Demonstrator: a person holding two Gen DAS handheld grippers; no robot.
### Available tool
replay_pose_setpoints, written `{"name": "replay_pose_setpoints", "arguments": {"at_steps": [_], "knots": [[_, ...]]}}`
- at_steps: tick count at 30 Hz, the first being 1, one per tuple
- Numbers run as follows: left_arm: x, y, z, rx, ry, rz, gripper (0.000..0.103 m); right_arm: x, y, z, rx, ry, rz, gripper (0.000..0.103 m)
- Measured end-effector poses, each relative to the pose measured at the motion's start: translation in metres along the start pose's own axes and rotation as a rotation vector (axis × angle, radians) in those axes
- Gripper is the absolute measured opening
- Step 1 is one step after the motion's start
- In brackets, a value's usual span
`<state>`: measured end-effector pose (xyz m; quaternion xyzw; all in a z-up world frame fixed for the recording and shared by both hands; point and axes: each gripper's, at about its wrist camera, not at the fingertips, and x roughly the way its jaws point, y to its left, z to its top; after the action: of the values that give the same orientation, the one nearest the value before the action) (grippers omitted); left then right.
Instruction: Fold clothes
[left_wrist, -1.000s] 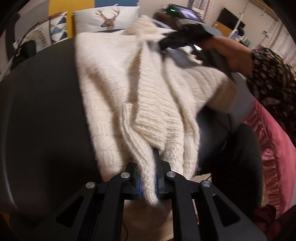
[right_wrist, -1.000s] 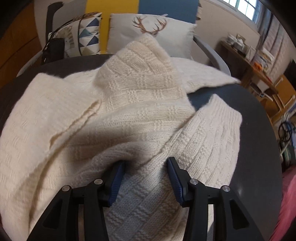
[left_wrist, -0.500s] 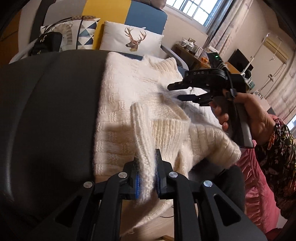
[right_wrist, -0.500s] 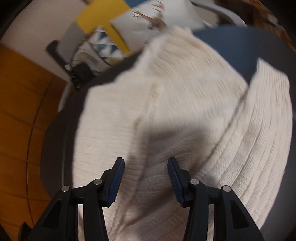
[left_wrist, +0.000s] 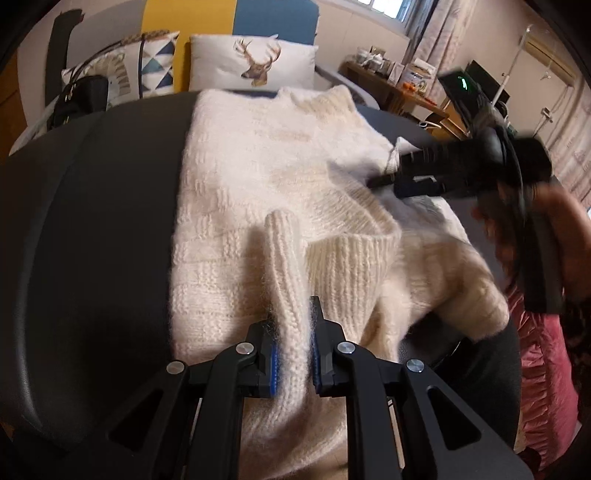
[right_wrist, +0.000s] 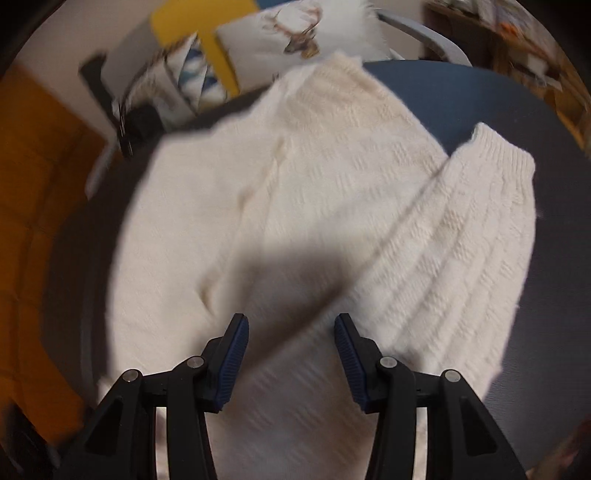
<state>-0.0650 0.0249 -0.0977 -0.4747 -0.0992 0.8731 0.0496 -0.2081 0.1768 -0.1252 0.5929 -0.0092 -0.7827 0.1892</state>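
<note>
Work surface: dark grey round table (left_wrist: 92, 221), filling the left half and lower middle of the left wrist view; in the right wrist view it shows along the right edge (right_wrist: 554, 258).
Garment: cream chunky-knit sweater (left_wrist: 258, 177), spread on the table from upper centre to the bottom of the left wrist view; it fills the centre of the right wrist view (right_wrist: 295, 192).
Sleeve: ribbed-cuff cream sleeve (right_wrist: 480, 206), laid diagonally across the sweater body at centre right of the right wrist view, cuff toward the upper right.
Hem fold: ribbed cream hem fold (left_wrist: 288, 280), raised as a ridge at lower centre of the left wrist view.
Left gripper: black two-finger gripper with blue pads (left_wrist: 293, 363), bottom centre; fingers narrow, pinching the hem fold from both sides.
Right gripper: matching black gripper with blue pads (right_wrist: 291, 354), bottom centre of its own view; fingers stand moderately apart over the knit, nothing clamped between them. In the left wrist view it appears blurred at centre right (left_wrist: 413, 181), above the sweater.
Hand: person's hand (left_wrist: 554, 236) at the right edge, gripping the right gripper's handle.
Cushion A: white cushion printed with a brown deer head (left_wrist: 255, 62), upper centre.
Cushion B: cushion with blue and grey triangles (left_wrist: 155, 62), upper left.
Bag: small black handbag (left_wrist: 81, 99), upper left.
Writing: no legible brand, label or text; motion blur obscures the distant shelf items.
</note>
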Motion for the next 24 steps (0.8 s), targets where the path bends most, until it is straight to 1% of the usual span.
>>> {"name": "replay_pose_setpoints", "arguments": {"at_steps": [2,4,5,8,9,12,15,16,17,18,19,20,22,24], "knots": [[-0.004,0.002,0.005,-0.005,-0.004,-0.003,0.014,0.002,0.003,-0.012,-0.126,-0.051,-0.027,0.047],[-0.013,0.004,0.013,0.002,-0.026,0.003,0.014,0.001,0.004,-0.021,-0.225,-0.066,-0.090,0.047],[-0.020,0.005,0.018,0.011,-0.045,0.009,0.014,0.000,0.001,-0.024,-0.250,-0.069,-0.112,0.047],[-0.037,0.010,0.039,0.050,-0.106,0.046,0.014,-0.005,-0.023,-0.025,-0.200,-0.075,-0.081,0.047],[-0.037,0.009,0.048,0.070,-0.113,0.067,0.014,-0.006,-0.031,-0.025,-0.180,-0.077,-0.068,0.047],[-0.025,-0.003,0.088,0.165,-0.115,0.142,0.014,-0.008,-0.043,-0.024,-0.146,-0.089,-0.036,0.047],[-0.004,-0.032,0.126,0.300,-0.135,0.211,0.014,-0.007,-0.043,-0.026,-0.143,-0.113,-0.032,0.048],[0.005,-0.040,0.138,0.341,-0.141,0.231,0.017,-0.007,-0.043,-0.027,-0.142,-0.120,-0.031,0.048],[0.017,-0.051,0.153,0.385,-0.141,0.260,0.024,-0.006,-0.044,-0.028,-0.141,-0.128,-0.030,0.048],[0.026,-0.058,0.163,0.412,-0.138,0.265,0.027,-0.007,-0.043,-0.028,-0.133,-0.133,-0.031,0.048],[0.037,-0.066,0.174,0.439,-0.133,0.268,0.038,-0.008,-0.043,-0.028,-0.124,-0.136,-0.032,0.048],[0.055,-0.078,0.188,0.460,-0.112,0.256,0.047,-0.012,-0.042,-0.029,-0.114,-0.139,-0.036,0.048],[0.088,-0.090,0.206,0.488,-0.073,0.249,0.053,-0.022,-0.039,-0.030,-0.097,-0.150,-0.047,0.048],[0.125,-0.099,0.215,0.522,-0.022,0.273,0.054,-0.043,-0.038,-0.043,-0.085,-0.184,-0.060,0.048]]}}
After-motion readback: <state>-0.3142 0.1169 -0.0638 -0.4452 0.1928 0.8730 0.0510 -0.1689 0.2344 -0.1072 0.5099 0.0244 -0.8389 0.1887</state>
